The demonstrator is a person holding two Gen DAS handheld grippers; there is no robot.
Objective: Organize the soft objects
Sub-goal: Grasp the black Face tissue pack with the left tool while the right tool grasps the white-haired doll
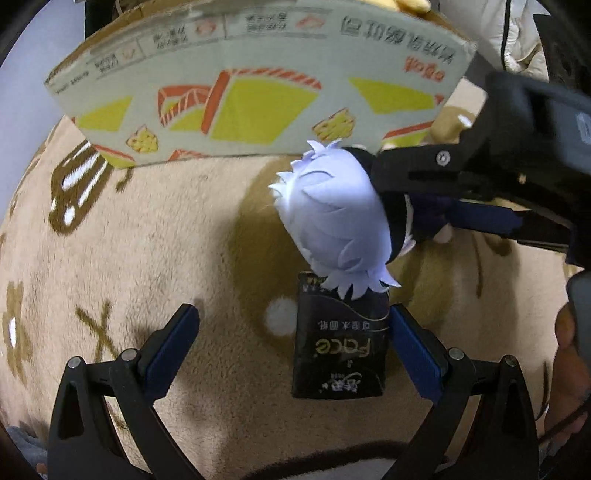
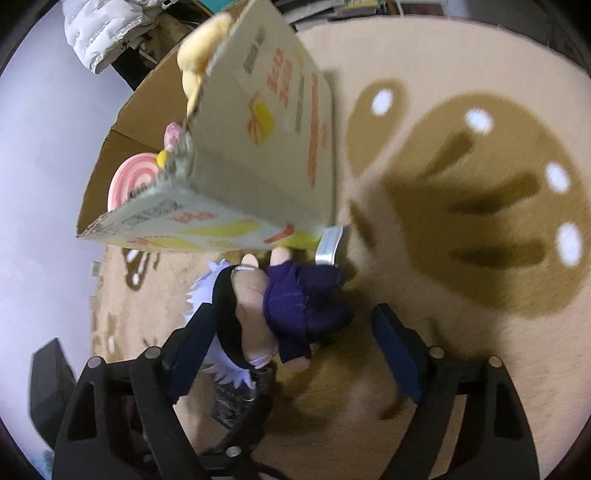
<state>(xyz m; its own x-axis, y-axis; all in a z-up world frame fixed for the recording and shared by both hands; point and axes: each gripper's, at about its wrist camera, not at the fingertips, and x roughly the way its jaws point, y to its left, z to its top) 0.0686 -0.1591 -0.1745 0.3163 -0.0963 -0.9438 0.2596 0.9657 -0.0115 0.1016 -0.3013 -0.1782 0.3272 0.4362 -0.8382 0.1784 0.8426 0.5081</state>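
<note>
A small plush doll (image 1: 332, 218) with pale lilac hair, a black blindfold and purple clothes hangs above the beige rug. In the right wrist view the doll (image 2: 291, 314) sits between the wide-apart fingers of my right gripper (image 2: 295, 343), against the left finger (image 2: 192, 350). The right gripper also shows in the left wrist view (image 1: 436, 199), with its fingers around the doll's body. My left gripper (image 1: 291, 347) is open and empty, low over a black tissue pack (image 1: 340, 343). A cardboard box (image 1: 258, 85) stands behind, holding a yellow plush (image 2: 195, 62) and a pink-striped toy (image 2: 129, 181).
The beige rug (image 1: 147, 240) with brown patterns covers the floor. A white padded jacket (image 2: 99, 26) lies behind the box. A small white-and-blue packet (image 2: 328, 243) lies by the box corner. A black object (image 2: 48, 387) stands at the left edge.
</note>
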